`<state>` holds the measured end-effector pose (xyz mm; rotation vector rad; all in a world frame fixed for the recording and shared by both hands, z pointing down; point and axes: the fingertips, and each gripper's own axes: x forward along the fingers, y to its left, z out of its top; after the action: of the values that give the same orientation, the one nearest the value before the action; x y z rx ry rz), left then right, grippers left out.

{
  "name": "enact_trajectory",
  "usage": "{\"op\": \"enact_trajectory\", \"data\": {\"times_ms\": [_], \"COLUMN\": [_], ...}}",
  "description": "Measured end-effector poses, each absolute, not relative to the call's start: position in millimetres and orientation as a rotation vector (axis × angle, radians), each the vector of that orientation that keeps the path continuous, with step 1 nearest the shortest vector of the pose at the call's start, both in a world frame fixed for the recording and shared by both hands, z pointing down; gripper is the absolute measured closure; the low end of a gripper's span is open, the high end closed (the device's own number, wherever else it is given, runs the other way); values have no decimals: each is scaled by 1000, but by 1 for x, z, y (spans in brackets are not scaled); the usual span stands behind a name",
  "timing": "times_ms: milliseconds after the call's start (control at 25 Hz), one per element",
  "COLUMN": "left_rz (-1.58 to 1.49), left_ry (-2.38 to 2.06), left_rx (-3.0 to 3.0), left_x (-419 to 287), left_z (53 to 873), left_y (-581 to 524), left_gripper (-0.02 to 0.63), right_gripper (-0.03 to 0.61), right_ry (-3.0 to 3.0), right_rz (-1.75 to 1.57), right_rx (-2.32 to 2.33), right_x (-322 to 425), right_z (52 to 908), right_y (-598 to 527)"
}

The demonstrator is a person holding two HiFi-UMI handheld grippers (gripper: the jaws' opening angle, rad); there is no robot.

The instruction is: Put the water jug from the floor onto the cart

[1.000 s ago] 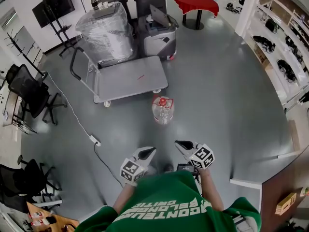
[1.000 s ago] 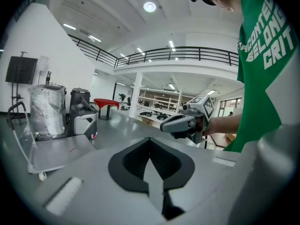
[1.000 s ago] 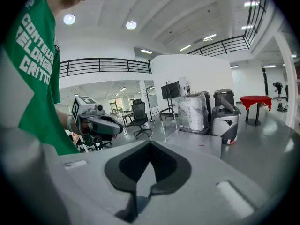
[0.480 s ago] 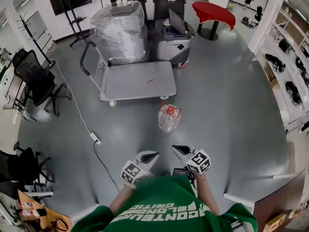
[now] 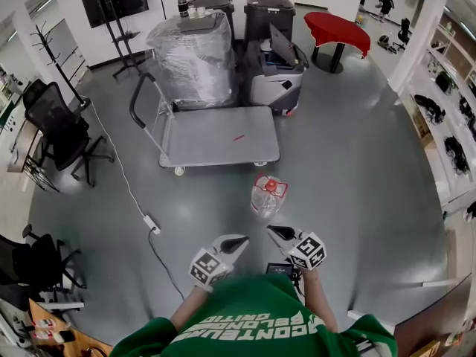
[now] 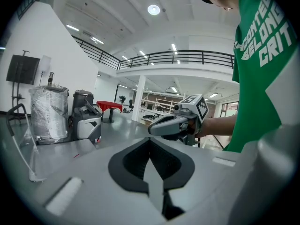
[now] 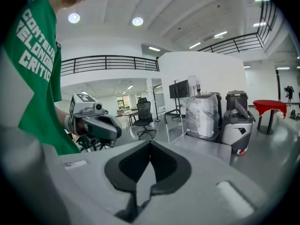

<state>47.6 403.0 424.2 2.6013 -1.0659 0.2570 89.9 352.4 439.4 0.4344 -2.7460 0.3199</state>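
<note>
The clear water jug [image 5: 266, 196] with a red cap stands on the grey floor, a short way in front of the flat grey cart [image 5: 219, 135]. The cart's black handle [image 5: 140, 100] is at its left end, and its deck carries nothing but a small red mark. Both grippers are held low, close to the person's green shirt and short of the jug. My left gripper [image 5: 239, 239] is shut and holds nothing, as does my shut right gripper [image 5: 274, 231]. The jug is hidden in both gripper views. The left gripper view shows the right gripper [image 6: 171, 125], and the right gripper view shows the left gripper [image 7: 97, 126] and the cart [image 7: 202, 147].
Behind the cart stand a plastic-wrapped load [image 5: 195, 56] and a grey machine [image 5: 277, 73]. A red table [image 5: 337, 30] is at the far right. Office chairs [image 5: 61, 129] line the left, and a cable with a power strip [image 5: 151, 223] crosses the floor. Shelves [image 5: 446, 117] run along the right.
The person has walked forward: the jug and cart sit lower and nearer in the head view. Both grippers have travelled with the person, still shut and side by side.
</note>
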Motion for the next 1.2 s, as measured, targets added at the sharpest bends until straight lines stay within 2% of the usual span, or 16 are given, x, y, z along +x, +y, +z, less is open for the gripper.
{"op": "enact_trajectory", "data": {"times_ms": [440, 1200], "left_rz": [239, 175], "left_ry": [-1126, -1329], "left_rx": [2586, 2479], "left_x": [-3, -144], "left_z": [421, 421], "left_y": [357, 338], "left_gripper": [602, 603], "right_gripper": [588, 589], "right_ry": [-2744, -2717], "right_rz": [305, 241], "right_rx": [380, 141], "right_x": [39, -111], "right_z": [440, 448], "right_y": [302, 292]}}
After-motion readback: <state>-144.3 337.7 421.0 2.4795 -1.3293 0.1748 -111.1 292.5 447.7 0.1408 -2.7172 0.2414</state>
